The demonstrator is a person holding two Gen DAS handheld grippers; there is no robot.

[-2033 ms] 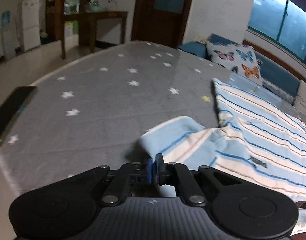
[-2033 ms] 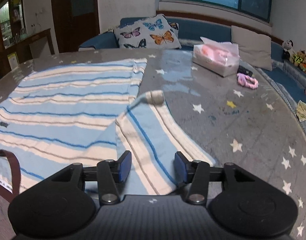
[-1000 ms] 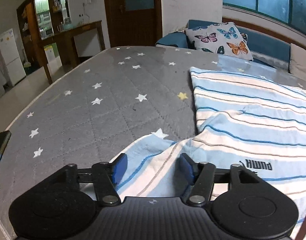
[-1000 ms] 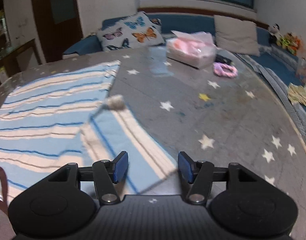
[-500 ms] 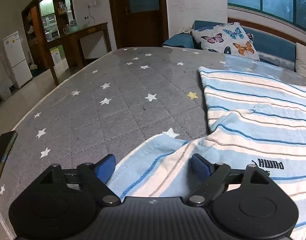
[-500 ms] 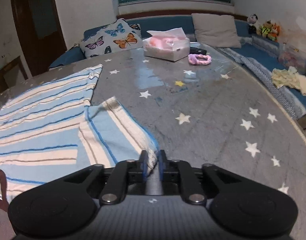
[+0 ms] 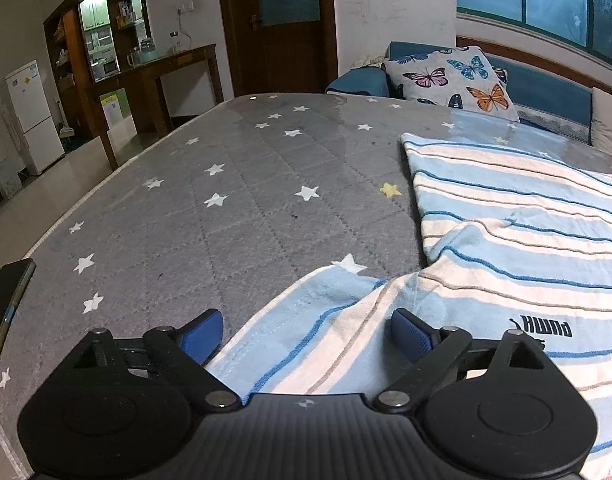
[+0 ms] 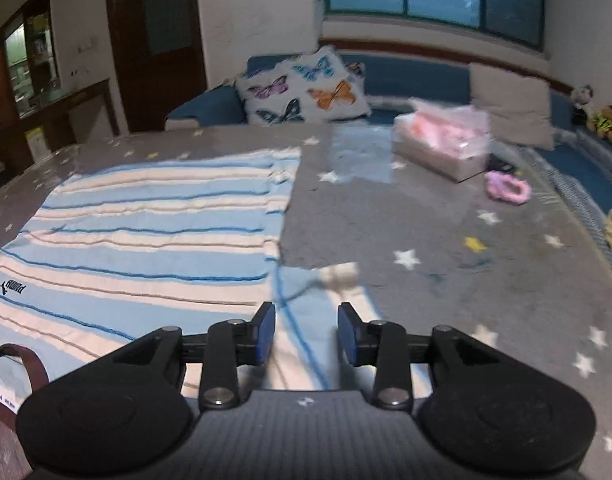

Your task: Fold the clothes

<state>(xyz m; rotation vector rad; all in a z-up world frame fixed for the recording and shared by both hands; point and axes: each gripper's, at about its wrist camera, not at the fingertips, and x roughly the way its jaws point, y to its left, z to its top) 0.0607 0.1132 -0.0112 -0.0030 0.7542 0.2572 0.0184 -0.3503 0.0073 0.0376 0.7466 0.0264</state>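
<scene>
The striped shirt (image 8: 154, 240) lies spread flat on the star-print table cover (image 7: 226, 208), chest logo up, with 1 sleeve sticking out at each side. In the left wrist view the left sleeve (image 7: 306, 320) runs toward 11 o'clock, its end lying between the blue pads of the left gripper (image 7: 306, 332), whose fingers stand wide apart and grip nothing. In the right wrist view the right sleeve (image 8: 317, 300) lies toward 12 o'clock, cuff curled; the right gripper (image 8: 306, 332) sits over it with fingers apart, not clamped.

The main risks, as I judge them: a pinch that closes too shallow would catch only 1 layer or slip off the soft knit, and the sleeve would flop back. Uneven pulls from the 2 sides would skew the body and wrinkle the stripes.

The tissue box (image 8: 441, 148) and pink ring (image 8: 507, 192) at 2 o'clock sit well apart from the shirt, so snagging seems unlikely. A dark phone (image 7: 6, 312) lies at the cover's edge at 9 o'clock; a wide swing could knock it off.
</scene>
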